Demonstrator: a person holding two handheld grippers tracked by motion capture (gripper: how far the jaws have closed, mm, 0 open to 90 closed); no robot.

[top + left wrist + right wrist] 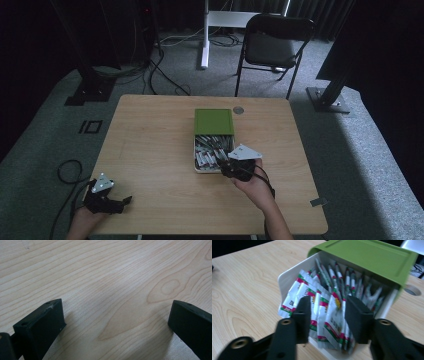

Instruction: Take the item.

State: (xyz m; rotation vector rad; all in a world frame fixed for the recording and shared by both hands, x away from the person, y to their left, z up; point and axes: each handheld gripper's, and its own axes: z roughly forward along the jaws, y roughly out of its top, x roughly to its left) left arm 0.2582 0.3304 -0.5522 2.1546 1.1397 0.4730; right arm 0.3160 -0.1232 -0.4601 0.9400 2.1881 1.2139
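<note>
A white box (pixel 195 155) with a green sliding lid (pixel 214 121) pushed halfway back lies at the middle of the wooden table (pixel 150 145). It is packed with several red, green and white sachets (pixel 209 150). My right gripper (pixel 223 166) is at the box's near end. In the right gripper view its jaws (pixel 327 312) straddle a few upright sachets (pixel 294 293) with a gap left, beside the box wall (pixel 289 275) and below the lid (pixel 367 257). My left gripper (pixel 125 201) rests at the table's near left corner, jaws (pixel 116 320) wide apart over bare wood.
A round cable hole (pixel 238 110) is in the tabletop behind the lid. A black folding chair (pixel 272 42) and a white desk leg (pixel 204 35) stand beyond the table. A black cable (pixel 67 172) loops on the floor at the left.
</note>
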